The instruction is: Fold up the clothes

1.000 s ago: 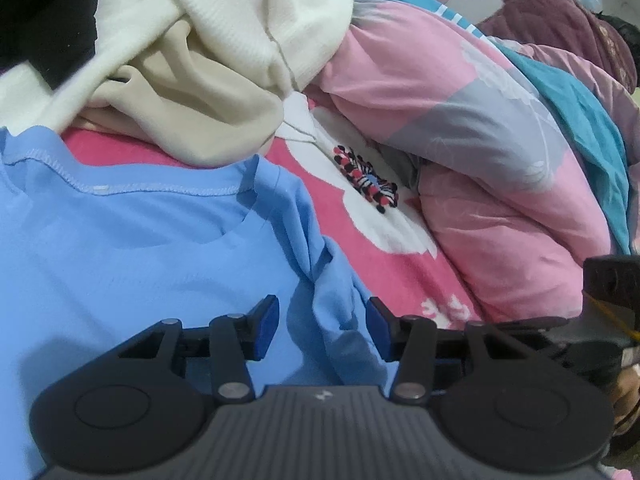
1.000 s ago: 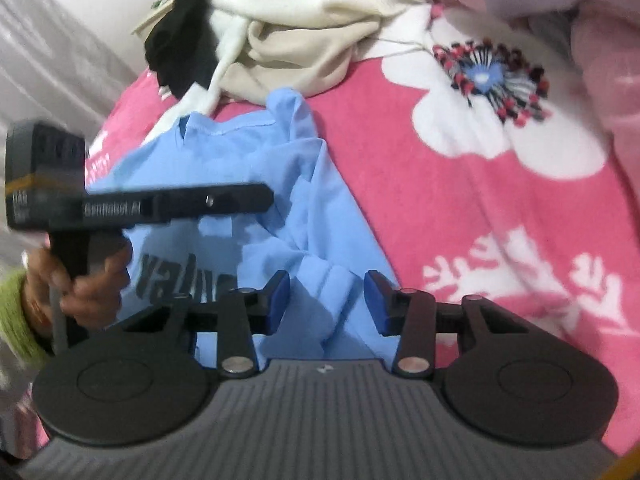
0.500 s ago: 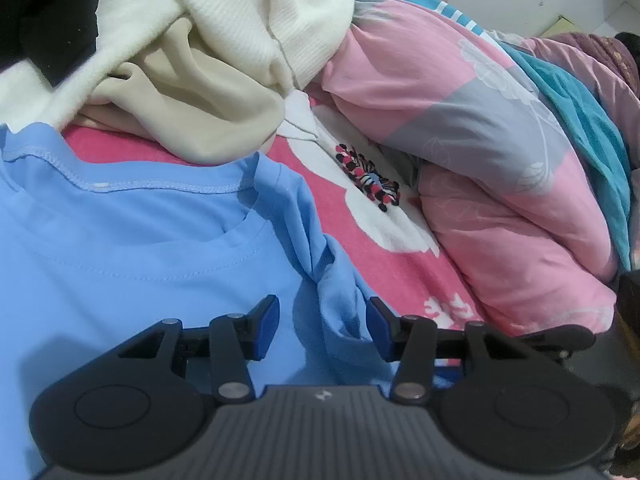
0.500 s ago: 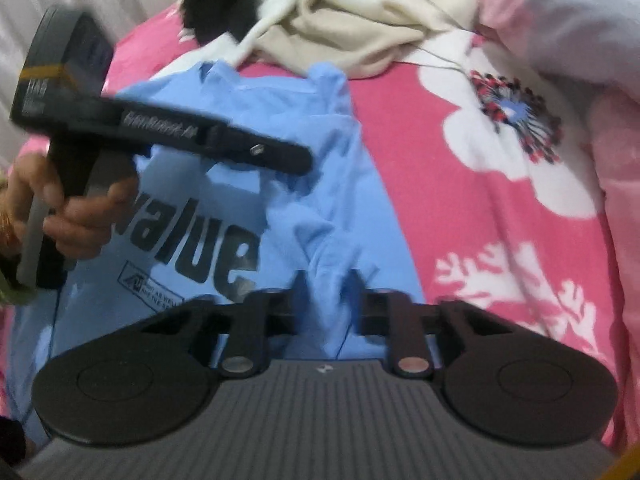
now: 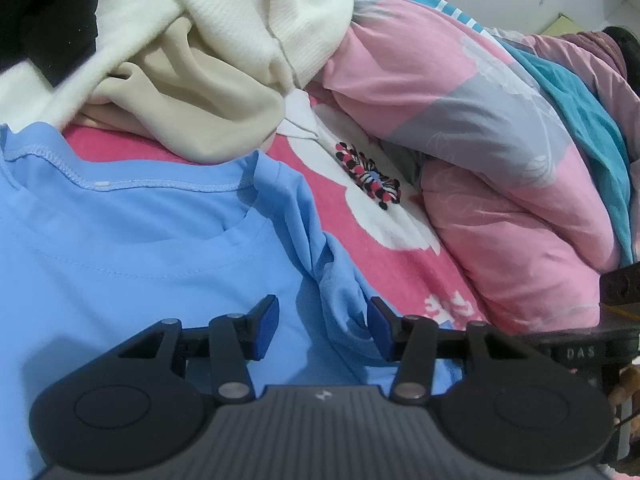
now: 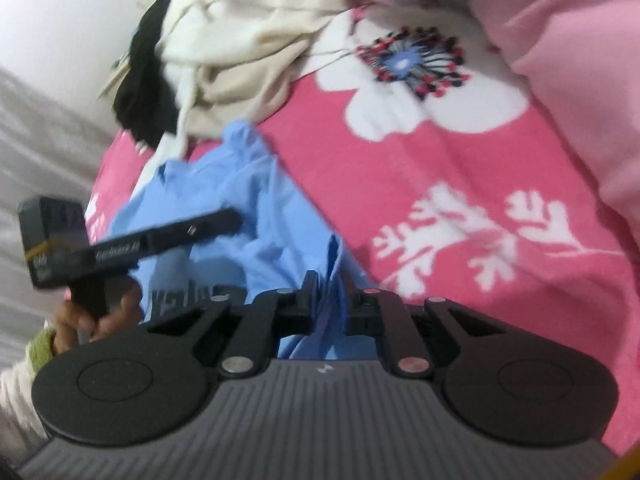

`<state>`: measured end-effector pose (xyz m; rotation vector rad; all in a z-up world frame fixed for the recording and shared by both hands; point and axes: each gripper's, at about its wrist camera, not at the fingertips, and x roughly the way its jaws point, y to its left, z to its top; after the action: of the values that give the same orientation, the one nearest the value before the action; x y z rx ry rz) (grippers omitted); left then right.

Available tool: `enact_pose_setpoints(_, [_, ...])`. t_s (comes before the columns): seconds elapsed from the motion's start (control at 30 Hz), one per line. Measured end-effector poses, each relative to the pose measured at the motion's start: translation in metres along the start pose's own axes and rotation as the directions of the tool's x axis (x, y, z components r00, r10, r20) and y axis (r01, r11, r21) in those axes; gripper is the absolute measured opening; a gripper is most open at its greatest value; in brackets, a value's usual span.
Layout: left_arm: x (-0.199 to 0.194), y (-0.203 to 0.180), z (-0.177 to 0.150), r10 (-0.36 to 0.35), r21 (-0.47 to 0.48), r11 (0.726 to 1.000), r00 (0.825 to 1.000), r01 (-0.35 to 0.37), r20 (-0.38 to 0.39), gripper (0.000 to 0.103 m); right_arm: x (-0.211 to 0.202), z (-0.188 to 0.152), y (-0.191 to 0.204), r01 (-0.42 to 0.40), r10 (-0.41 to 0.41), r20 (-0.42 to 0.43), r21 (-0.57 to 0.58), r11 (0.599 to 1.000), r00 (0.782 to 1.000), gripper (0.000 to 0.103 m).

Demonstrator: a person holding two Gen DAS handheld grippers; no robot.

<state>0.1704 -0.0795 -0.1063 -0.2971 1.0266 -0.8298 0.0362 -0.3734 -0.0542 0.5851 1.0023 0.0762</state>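
Observation:
A light blue t-shirt (image 5: 120,264) lies on the pink floral blanket (image 5: 360,240), collar toward the clothes pile. In the left wrist view my left gripper (image 5: 323,326) stands open just above the shirt. The bunched sleeve (image 5: 340,292) lies between its blue pads without being pressed. In the right wrist view my right gripper (image 6: 330,304) is closing its jaws on a raised fold of the blue t-shirt (image 6: 260,208), and the pads pinch the cloth. The left gripper (image 6: 160,244) shows there too, held by a hand (image 6: 92,312) over the shirt's printed front.
A heap of cream and beige clothes (image 5: 200,60) with a black garment (image 5: 44,12) lies beyond the collar. A pink and grey quilt (image 5: 480,120) is bunched at the right. The blanket's white flower print (image 6: 420,80) lies to the right of the shirt.
My right gripper went from open to shut on a fold of the blue shirt and shifted and rolled over it. The left gripper kept still and open.

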Motion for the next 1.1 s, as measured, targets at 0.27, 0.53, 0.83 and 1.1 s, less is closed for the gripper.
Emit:
enact_pose_setpoints(0.27, [0.002, -0.006, 0.000, -0.012, 0.019, 1.000, 1.000, 0.012, -0.001, 0.051, -0.012, 0.019, -0.002, 0.024, -0.022, 0.047, -0.035, 0.999, 0.999, 0.005])
enact_pose_setpoints(0.53, [0.009, -0.009, -0.002, -0.010, 0.027, 1.000, 1.000, 0.010, -0.006, 0.051, 0.005, 0.013, -0.016, -0.052, 0.061, -0.059, 0.133, 0.990, 0.996, 0.049])
enact_pose_setpoints(0.83, [0.007, -0.012, 0.000, -0.020, 0.044, 0.999, 1.000, 0.019, 0.015, 0.051, -0.011, 0.029, 0.022, 0.183, -0.162, 0.099, -0.259, 0.948, 0.982, 0.001])
enact_pose_setpoints(1.1, [0.020, -0.026, -0.002, 0.040, 0.119, 0.992, 0.999, -0.039, -0.001, 0.051, 0.012, 0.047, 0.037, 0.639, -0.452, 0.468, -0.668, 0.382, 0.759, 0.001])
